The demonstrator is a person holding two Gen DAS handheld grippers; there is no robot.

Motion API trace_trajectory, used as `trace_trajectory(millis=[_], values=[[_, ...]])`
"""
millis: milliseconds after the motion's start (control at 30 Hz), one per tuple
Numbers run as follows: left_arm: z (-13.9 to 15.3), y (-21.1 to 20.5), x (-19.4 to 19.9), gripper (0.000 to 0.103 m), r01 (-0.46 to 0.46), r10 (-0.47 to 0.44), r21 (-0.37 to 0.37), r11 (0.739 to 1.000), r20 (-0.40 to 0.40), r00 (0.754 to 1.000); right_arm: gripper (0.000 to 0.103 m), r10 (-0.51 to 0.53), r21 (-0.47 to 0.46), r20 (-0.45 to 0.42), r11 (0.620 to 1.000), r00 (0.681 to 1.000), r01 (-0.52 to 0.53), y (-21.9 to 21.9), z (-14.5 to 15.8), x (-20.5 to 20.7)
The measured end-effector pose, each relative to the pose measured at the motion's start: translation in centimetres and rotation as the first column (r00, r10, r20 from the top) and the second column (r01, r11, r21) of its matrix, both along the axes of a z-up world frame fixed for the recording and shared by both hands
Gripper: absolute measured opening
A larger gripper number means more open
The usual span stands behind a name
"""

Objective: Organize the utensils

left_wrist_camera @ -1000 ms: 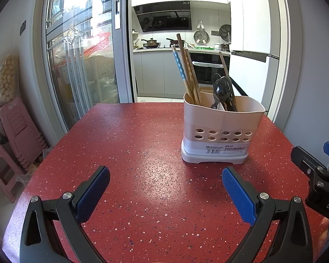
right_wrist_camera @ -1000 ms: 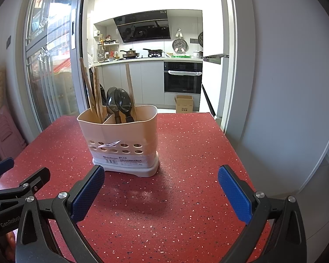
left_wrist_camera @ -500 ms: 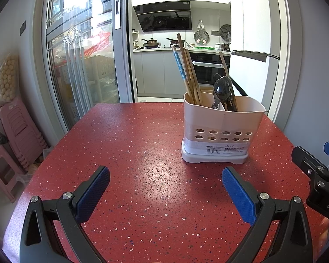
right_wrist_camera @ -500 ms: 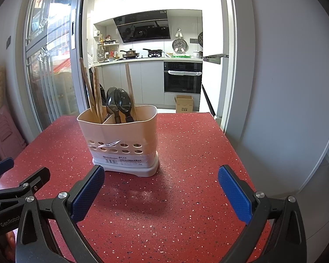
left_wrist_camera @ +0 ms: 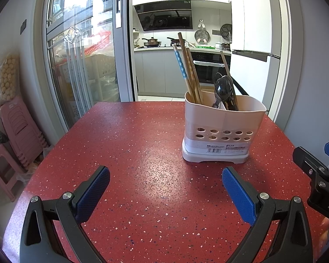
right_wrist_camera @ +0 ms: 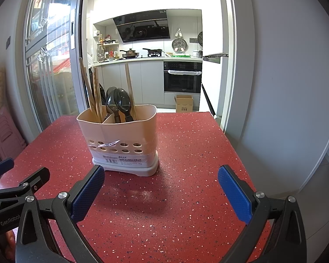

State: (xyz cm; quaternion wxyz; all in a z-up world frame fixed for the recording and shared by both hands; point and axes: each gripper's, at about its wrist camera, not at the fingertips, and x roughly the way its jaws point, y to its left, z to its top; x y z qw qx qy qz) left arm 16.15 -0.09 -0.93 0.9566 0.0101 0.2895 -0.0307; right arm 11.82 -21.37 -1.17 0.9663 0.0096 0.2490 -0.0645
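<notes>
A cream plastic utensil holder (left_wrist_camera: 223,131) stands upright on the red speckled table (left_wrist_camera: 142,153); it also shows in the right wrist view (right_wrist_camera: 120,140). Several chopsticks (left_wrist_camera: 188,70) stand in its left compartment and dark spoons (left_wrist_camera: 224,89) in the right one. In the right wrist view the chopsticks (right_wrist_camera: 92,89) and spoons (right_wrist_camera: 118,103) show too. My left gripper (left_wrist_camera: 165,184) is open and empty, short of the holder and to its left. My right gripper (right_wrist_camera: 161,184) is open and empty, just in front of the holder.
The table's right edge (right_wrist_camera: 234,151) drops to the floor beside a grey wall. Pink stools (left_wrist_camera: 17,131) stand left of the table. A glass sliding door (left_wrist_camera: 83,65) and a kitchen lie beyond the far edge. The right gripper shows at the left wrist view's right edge (left_wrist_camera: 318,175).
</notes>
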Motion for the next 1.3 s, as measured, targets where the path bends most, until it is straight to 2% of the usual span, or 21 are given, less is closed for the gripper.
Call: trace_trajectory(millis=[1300], values=[[-0.07, -0.26, 0.07, 0.103, 0.0, 0.0, 0.009, 1.0, -0.01, 1.0, 0.103, -0.001, 0.001, -0.002, 1.0, 1.0, 0.001, 0.04, -0.07, -0.11]])
